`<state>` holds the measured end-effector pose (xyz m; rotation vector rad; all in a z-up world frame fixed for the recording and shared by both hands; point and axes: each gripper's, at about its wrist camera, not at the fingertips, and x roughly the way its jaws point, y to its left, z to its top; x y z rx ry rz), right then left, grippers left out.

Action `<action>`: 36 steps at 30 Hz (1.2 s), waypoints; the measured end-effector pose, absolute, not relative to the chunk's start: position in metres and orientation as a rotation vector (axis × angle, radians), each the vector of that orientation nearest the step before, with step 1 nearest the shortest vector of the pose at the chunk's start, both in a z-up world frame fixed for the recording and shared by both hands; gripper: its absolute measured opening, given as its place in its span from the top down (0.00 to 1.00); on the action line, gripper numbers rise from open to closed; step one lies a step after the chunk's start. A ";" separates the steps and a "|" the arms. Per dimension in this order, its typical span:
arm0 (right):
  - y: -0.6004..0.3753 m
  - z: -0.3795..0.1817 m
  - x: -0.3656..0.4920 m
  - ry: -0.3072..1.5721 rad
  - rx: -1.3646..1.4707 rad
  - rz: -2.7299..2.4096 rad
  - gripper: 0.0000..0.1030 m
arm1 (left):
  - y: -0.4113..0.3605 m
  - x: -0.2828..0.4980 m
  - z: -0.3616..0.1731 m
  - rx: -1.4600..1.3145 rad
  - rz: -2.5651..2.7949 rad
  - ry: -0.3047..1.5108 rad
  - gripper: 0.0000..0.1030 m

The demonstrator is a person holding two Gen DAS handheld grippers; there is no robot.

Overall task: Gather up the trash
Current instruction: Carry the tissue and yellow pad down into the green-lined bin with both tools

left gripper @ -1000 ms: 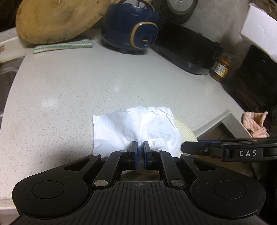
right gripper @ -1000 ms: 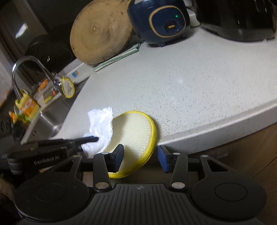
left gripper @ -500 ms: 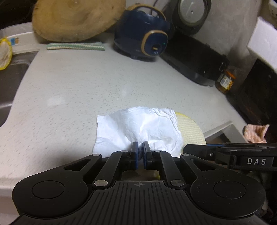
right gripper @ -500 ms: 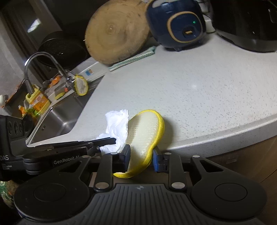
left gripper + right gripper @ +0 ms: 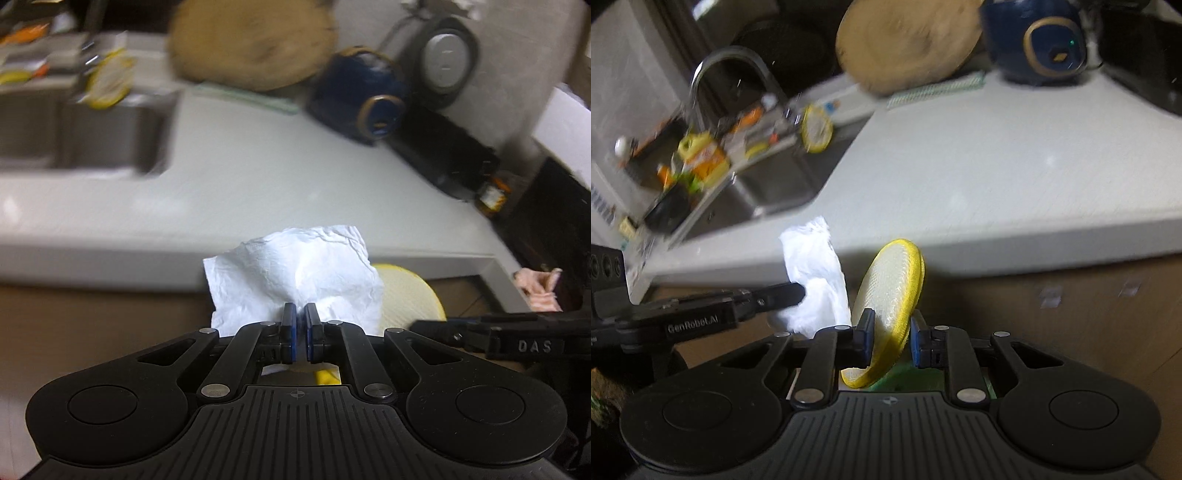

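Counter (image 5: 258, 192) beyond; "DAS" right hand-held gripper (image 5: 891, 341) closing on yellow pad (image 5: 886, 299); "GenRobot.AI" left hand-held gripper (image 5: 300, 328) pinches tissue (image 5: 295, 273).

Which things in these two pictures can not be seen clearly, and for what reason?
- Sink-side items, right wrist view: motion blur, labels unreadable.
- Jar, left wrist view: blurred and small, contents unclear.
- Green thing under the yellow pad, right wrist view: hidden by the right gripper, closing on the pad.
- Tissue, left wrist view: its lower edge hidden behind the left gripper.
- Pink cloth: partly hidden.
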<state>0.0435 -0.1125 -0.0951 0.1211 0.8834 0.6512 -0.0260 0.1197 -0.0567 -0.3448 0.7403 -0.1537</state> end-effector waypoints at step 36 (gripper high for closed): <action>-0.081 -0.353 0.108 1.222 -0.172 0.564 0.84 | 0.086 0.072 -0.471 -0.364 0.011 1.286 0.92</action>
